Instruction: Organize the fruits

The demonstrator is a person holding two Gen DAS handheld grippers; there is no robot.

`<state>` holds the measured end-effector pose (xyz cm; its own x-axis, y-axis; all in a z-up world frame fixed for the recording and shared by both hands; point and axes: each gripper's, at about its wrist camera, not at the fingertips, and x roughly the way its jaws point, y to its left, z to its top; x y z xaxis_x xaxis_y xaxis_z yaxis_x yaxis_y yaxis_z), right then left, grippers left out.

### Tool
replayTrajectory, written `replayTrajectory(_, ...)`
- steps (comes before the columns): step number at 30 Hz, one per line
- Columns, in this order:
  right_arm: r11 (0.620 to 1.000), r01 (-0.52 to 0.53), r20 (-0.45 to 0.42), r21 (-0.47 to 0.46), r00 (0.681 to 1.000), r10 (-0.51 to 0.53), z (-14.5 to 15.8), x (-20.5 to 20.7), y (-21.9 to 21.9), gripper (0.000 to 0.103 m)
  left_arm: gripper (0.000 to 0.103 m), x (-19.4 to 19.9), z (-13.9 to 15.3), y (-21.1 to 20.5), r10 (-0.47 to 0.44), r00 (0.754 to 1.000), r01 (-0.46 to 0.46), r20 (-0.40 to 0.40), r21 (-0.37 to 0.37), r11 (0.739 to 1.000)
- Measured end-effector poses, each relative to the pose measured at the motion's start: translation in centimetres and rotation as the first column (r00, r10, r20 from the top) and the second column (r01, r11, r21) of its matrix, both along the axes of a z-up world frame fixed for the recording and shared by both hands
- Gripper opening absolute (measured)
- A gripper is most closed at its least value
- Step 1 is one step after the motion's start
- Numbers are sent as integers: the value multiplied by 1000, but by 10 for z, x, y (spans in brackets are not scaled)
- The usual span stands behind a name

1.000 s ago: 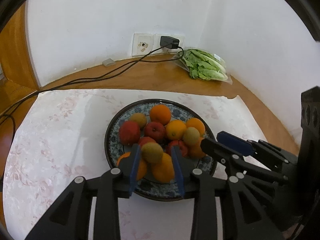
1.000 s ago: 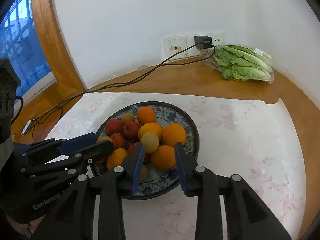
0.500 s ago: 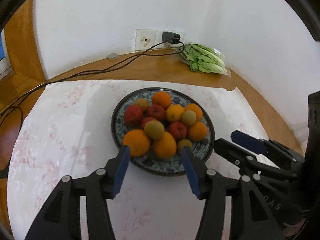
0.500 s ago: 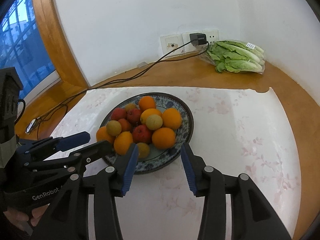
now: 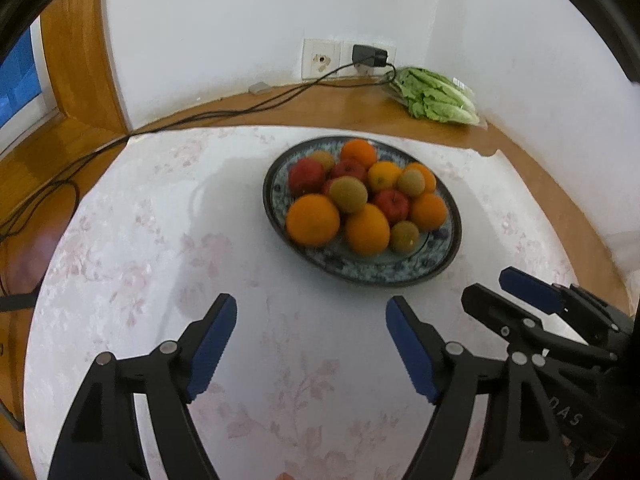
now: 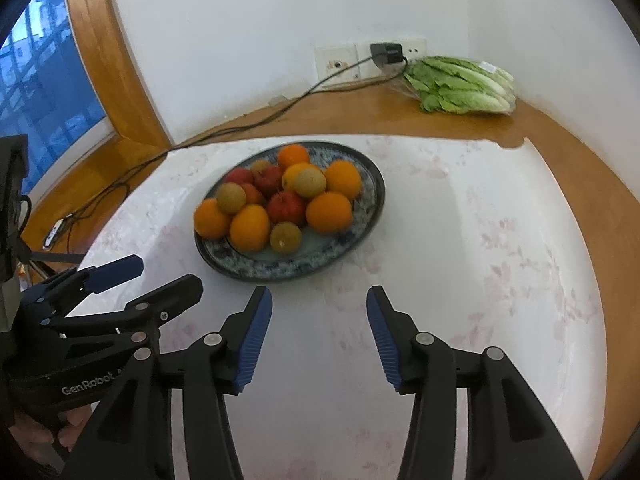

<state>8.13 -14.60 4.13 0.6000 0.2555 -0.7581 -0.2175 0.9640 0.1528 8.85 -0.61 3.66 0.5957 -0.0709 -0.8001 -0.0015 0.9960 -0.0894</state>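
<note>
A blue patterned plate point(image 5: 400, 274) point(image 6: 256, 268) sits on a white floral cloth and holds a pile of oranges point(image 5: 313, 219) point(image 6: 329, 212), red apples point(image 5: 392, 204) point(image 6: 286, 207) and brownish-green fruits point(image 5: 349, 194) point(image 6: 309, 182). My left gripper point(image 5: 310, 320) is open and empty, held back from the plate's near rim. My right gripper point(image 6: 319, 312) is open and empty, also short of the plate. Each gripper shows in the other's view, the right one point(image 5: 508, 292) at lower right, the left one point(image 6: 160, 276) at lower left.
A bagged lettuce point(image 5: 434, 96) point(image 6: 460, 86) lies at the back corner by the wall. A charger point(image 5: 370, 56) sits in a wall socket, its black cable point(image 5: 200, 114) running left across the wooden ledge. A window frame point(image 6: 104, 76) stands at left.
Both grippers have pulled back from the plate and opened wider. The plate now sits farther off in both views. The fruits stay in the plate.
</note>
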Motion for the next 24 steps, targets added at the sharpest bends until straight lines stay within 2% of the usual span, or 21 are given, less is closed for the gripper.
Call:
replayTrajectory(8, 998, 54, -41, -14, 998, -55, -19, 2, -4, 53, 82, 4, -15, -6, 11, 1000, -10, -24, 50, 999)
replayTrajectory(16, 993, 67, -5, -97, 998, -68, -27, 1, -1, 53, 82, 9, -28, -9, 16, 999, -13, -47, 71, 997)
replayTrajectory(24, 985, 87, 16, -147, 996, -85, -28, 1, 2, 53, 87, 8, -31, -8, 34, 999, -32, -23, 93, 995)
